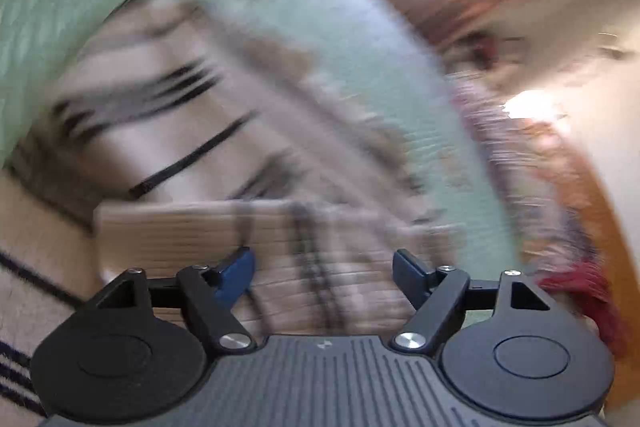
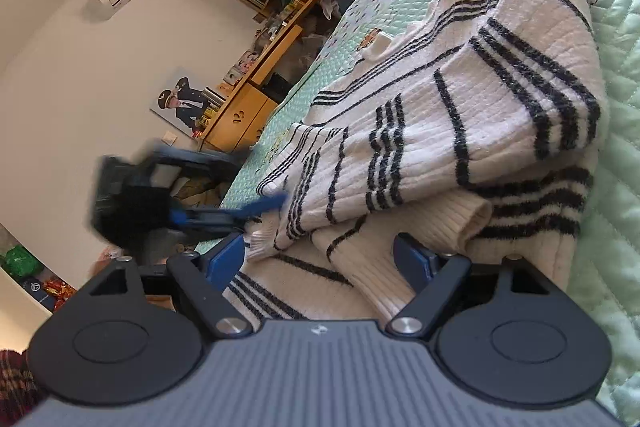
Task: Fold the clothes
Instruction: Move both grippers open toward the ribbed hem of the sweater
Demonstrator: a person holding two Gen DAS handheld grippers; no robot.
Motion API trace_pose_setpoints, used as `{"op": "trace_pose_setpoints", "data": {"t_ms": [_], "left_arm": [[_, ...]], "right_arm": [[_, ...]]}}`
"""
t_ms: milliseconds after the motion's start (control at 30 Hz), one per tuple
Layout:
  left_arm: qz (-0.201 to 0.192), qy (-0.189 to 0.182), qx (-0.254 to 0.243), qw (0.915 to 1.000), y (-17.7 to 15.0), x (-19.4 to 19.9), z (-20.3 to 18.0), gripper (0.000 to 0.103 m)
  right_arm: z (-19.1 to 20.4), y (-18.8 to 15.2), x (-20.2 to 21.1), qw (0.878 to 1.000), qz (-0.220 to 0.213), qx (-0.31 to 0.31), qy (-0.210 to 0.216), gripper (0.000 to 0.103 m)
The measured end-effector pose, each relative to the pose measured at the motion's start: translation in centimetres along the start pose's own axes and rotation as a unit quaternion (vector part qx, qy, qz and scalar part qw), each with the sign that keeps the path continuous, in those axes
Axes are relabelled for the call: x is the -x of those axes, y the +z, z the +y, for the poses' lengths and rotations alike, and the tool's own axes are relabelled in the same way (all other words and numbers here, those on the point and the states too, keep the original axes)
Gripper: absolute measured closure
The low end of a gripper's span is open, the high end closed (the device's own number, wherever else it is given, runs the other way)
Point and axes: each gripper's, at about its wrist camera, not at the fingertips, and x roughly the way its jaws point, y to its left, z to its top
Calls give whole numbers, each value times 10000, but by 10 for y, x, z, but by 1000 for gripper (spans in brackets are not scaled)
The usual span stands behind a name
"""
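my right gripper sits at the bottom centre of the right wrist view with its jaws standing wide; knit lies in the gap between the blue pads, yet neither pad presses on it, so i hold nothing there; the sweater, cream with black stripes, fills the middle and right of that frame, lying half folded on the green quilted bedspread; a folded-over upper layer bulges at the right, and a ribbed cuff pokes out from under it just above my right-hand pad; the garment's long axis runs from the lower left, close under my fingers, up toward the upper right of the frame, so it lies straight ahead and slightly right of this gripper.

my left gripper shows as a blurred dark and blue shape at the left middle of the same view, its fingertip reaching the sweater's lower left hem; in its own view the left gripper has its jaws parted about midway, striped knit smeared ahead and under them; the blur hides whether the pads touch cloth, and i see nothing pinched.

i judge the fold is partly done; both hands are at the near hem edge, the left at its far corner toward frame left, the right nearer the cuff; the next lift, i think, depends on gripping that edge and carrying it along the long axis toward the bulge at upper right; the loose cuff could drag out.
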Motion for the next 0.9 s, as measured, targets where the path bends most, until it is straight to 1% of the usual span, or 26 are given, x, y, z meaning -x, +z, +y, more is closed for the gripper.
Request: {"op": "trace_pose_setpoints", "data": {"t_ms": [67, 133, 167, 233, 300, 333, 367, 400, 433, 467, 500, 567, 633, 700, 767, 833, 867, 900], "left_arm": [[5, 23, 228, 9997, 3, -3, 9, 42], [-6, 72, 236, 9997, 5, 3, 6, 43], [-26, 126, 147, 9998, 4, 8, 1, 43], [-69, 241, -149, 9996, 0, 21, -11, 37], [-21, 174, -379, 9991, -8, 33, -15, 29], [12, 125, -484, 9987, -12, 39, -16, 27], [45, 76, -590, 9982, -16, 45, -18, 22], [100, 178, -675, 9975, -20, 48, -15, 19], [138, 273, -648, 9974, -22, 48, -7, 19], [154, 297, -556, 9979, -23, 47, 4, 20], [169, 321, -464, 9983, -24, 46, 14, 25], [191, 328, -276, 9989, -24, 45, 31, 25], [187, 239, -77, 9995, -20, 49, 39, 29], [231, 273, -97, 9993, -19, 52, 40, 36], [232, 397, -321, 9984, -23, 59, 31, 36], [214, 650, -776, 9946, -35, 74, 16, 33], [229, 835, -983, 9914, -44, 83, 10, 29], [289, 1025, -1138, 9878, -55, 92, 6, 27]], "right_arm": [[-1, 0, 1, 10000, 9, 11, 21, 21], [-1, 0, 1, 10000, 12, 19, 42, 21], [-1, 0, 1, 10000, 14, 32, 52, 21], [-1, -1, 1, 10000, 13, 48, 73, 21], [-2, -1, 2, 9999, 17, 58, 92, 21], [-2, -1, 2, 9999, 21, 65, 101, 21], [-2, -1, 2, 9999, 27, 76, 107, 21], [-2, -1, 2, 9999, 33, 86, 113, 21], [-2, -1, 2, 9999, 38, 98, 120, 21], [-2, -1, 3, 9998, 41, 117, 131, 21], [-3, -1, 3, 9998, 36, 137, 147, 21], [-4, -3, 4, 9996, 7, 198, 208, 21], [-6, -4, 6, 9994, -57, 221, 273, 23], [-9, -6, 9, 9992, -173, 183, 296, 27], [-10, -9, 12, 9990, -306, 147, 276, 32], [-4, -15, 18, 9987, -423, 254, 129, 32], [2, -19, 22, 9982, -488, 348, -63, 31], [13, -26, 28, 9966, -571, 452, -379, 31]]}}
